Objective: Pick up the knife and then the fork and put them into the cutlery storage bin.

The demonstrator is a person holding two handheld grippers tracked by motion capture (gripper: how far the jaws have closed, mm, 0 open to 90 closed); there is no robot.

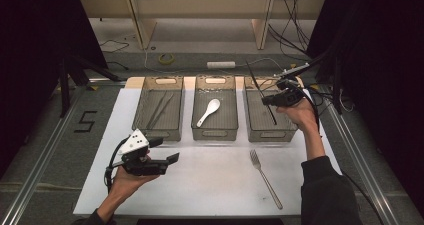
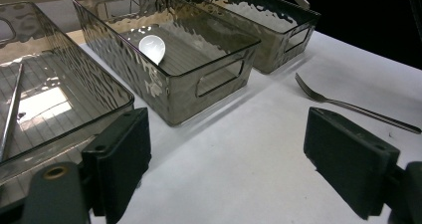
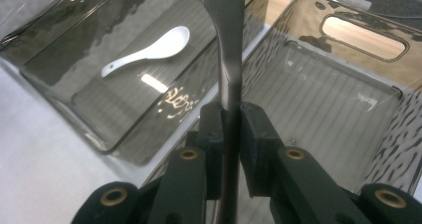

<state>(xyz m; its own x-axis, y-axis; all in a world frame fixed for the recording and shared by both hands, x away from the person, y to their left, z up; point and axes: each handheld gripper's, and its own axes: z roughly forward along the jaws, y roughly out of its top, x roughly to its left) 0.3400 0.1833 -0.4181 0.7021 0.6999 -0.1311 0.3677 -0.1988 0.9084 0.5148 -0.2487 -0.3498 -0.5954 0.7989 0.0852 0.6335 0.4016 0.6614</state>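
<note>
Over the right-hand bin (image 1: 270,116), at two o'clock on the table (image 1: 210,175), the right hand-held gripper (image 1: 274,99) is clamping a dark knife (image 1: 261,92) (sorting seems half done). The fork (image 1: 265,178) is waiting at five o'clock; the left hand-held gripper (image 1: 167,157) is gaping empty.

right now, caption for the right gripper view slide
Right gripper shut on a thin utensil above the right bin.

Setting: a laboratory recording station; a white work board (image 1: 210,180) lies on a table framed by metal rails (image 1: 42,150), with black curtains (image 1: 30,30) at both sides. Loose cables (image 1: 295,35), a tape roll (image 1: 166,58) and a taped marker (image 1: 86,121) lie around it.
</note>
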